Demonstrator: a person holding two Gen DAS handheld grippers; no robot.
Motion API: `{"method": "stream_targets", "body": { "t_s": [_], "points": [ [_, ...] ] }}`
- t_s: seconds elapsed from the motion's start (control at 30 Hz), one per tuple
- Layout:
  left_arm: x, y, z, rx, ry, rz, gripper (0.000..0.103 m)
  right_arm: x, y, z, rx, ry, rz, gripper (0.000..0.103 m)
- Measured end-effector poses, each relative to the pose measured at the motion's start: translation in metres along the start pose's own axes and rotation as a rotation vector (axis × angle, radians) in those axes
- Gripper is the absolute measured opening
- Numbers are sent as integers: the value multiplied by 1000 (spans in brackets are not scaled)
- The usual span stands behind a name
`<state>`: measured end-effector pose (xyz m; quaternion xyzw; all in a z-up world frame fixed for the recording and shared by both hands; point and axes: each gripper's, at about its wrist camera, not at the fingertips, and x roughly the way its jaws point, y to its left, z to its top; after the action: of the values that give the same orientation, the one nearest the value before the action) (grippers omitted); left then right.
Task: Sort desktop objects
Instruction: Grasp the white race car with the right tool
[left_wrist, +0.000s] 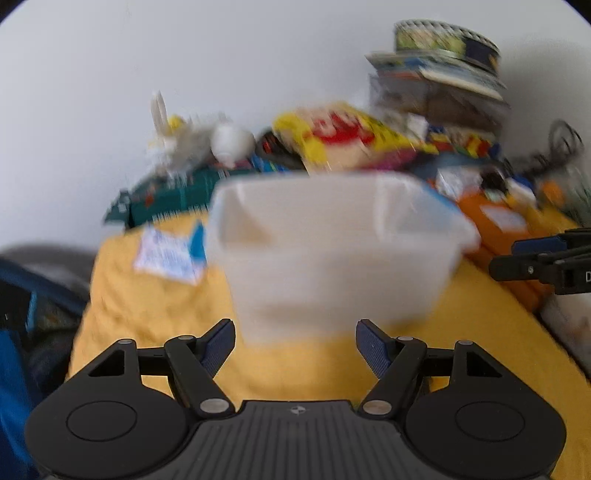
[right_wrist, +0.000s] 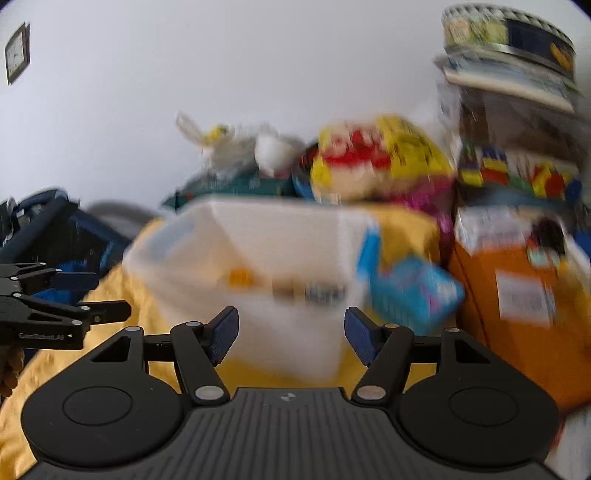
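A translucent white plastic bin (left_wrist: 332, 243) stands on the yellow cloth (left_wrist: 147, 332), just ahead of my left gripper (left_wrist: 295, 347), which is open and empty. The bin also shows in the right wrist view (right_wrist: 258, 266), ahead of my right gripper (right_wrist: 291, 334), also open and empty. Small items, one orange, show blurred through the bin wall. A blue packet (right_wrist: 413, 291) lies to the right of the bin. A white and blue paper packet (left_wrist: 166, 254) lies left of it. Both views are motion-blurred.
A yellow and red bag (right_wrist: 380, 158), a white plush toy (left_wrist: 184, 140), a green box (left_wrist: 166, 195), an orange box (right_wrist: 517, 302) and stacked boxes with a round tin (right_wrist: 509, 37) crowd the back and right. A blue bag (right_wrist: 55, 229) sits at the left.
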<state>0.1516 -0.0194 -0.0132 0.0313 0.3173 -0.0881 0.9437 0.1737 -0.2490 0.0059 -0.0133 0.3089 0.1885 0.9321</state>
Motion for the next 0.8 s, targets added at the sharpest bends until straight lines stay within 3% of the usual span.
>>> {"method": "stream_targets", "body": {
  "t_s": [0.17, 0.33, 0.53, 0.67, 0.8],
  "points": [
    [-7, -12, -56, -1, 73, -9, 75, -17, 23, -67, -1, 102, 53, 67],
    [-6, -12, -81, -19, 101, 21, 74, -18, 63, -119, -49, 210, 120, 67],
    [-12, -3, -88, -18, 99, 45, 74, -9, 109, -143, -112, 240, 136, 76],
    [-13, -3, -91, -16, 106, 39, 74, 3, 116, -154, -120, 257, 66, 70],
    [-3, -13, -94, 12, 125, 13, 74, 4, 104, -155, -90, 248, 77, 67]
  ]
}}
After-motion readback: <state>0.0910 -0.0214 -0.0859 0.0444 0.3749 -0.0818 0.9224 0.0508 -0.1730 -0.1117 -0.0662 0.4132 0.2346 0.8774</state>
